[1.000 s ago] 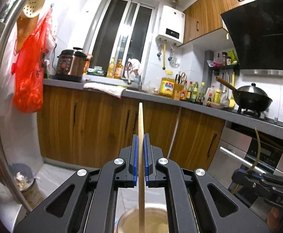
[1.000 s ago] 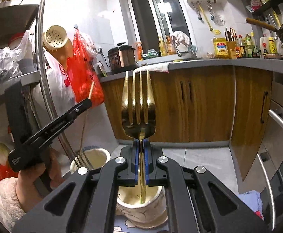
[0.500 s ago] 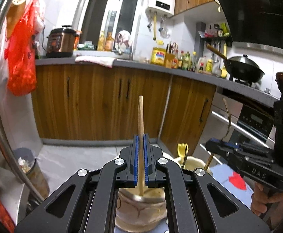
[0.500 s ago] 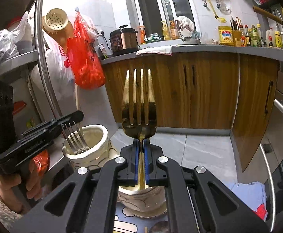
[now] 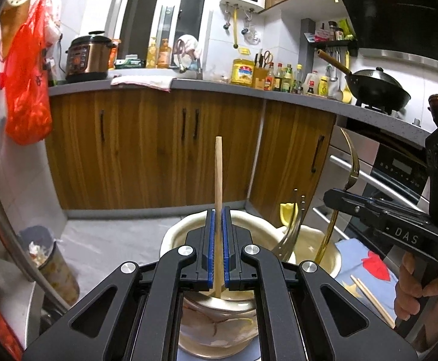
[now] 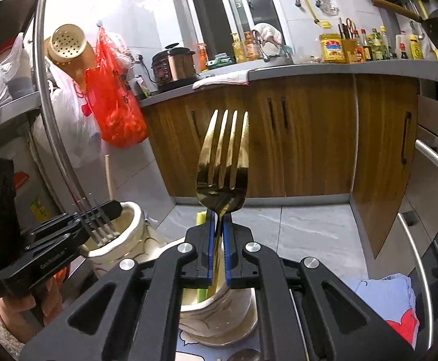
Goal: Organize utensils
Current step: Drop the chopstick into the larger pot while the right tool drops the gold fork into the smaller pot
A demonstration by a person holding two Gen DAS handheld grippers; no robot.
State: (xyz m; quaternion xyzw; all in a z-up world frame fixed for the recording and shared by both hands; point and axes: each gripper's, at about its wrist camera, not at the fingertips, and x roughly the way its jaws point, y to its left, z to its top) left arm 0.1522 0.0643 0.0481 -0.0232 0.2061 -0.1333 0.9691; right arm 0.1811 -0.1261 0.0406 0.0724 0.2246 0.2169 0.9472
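My left gripper (image 5: 218,219) is shut on a wooden chopstick (image 5: 218,177), held upright with its lower end inside a cream ceramic cup (image 5: 174,234). My right gripper (image 6: 218,225) is shut on a gold fork (image 6: 222,162), tines up, its handle going down into a second cream cup (image 6: 219,313). In the left wrist view the right gripper (image 5: 336,197) holds the gold fork (image 5: 351,165) over that second cup (image 5: 324,240), which also holds a silver fork (image 5: 291,234). In the right wrist view the left gripper (image 6: 110,207) stands over its cup (image 6: 131,228).
A blue cloth (image 5: 366,267) under the cups carries two loose chopsticks (image 5: 369,297). A chrome rack pole (image 6: 50,114) stands at the left, with a red bag (image 6: 113,105) behind. Wooden cabinets (image 5: 158,150) and an oven (image 5: 399,174) line the far side. A bin (image 5: 47,258) is on the floor.
Both grippers have come down towards the cups. The chopstick's lower end now sits deeper in the left cup, and the gold fork's handle has sunk further into the right cup.
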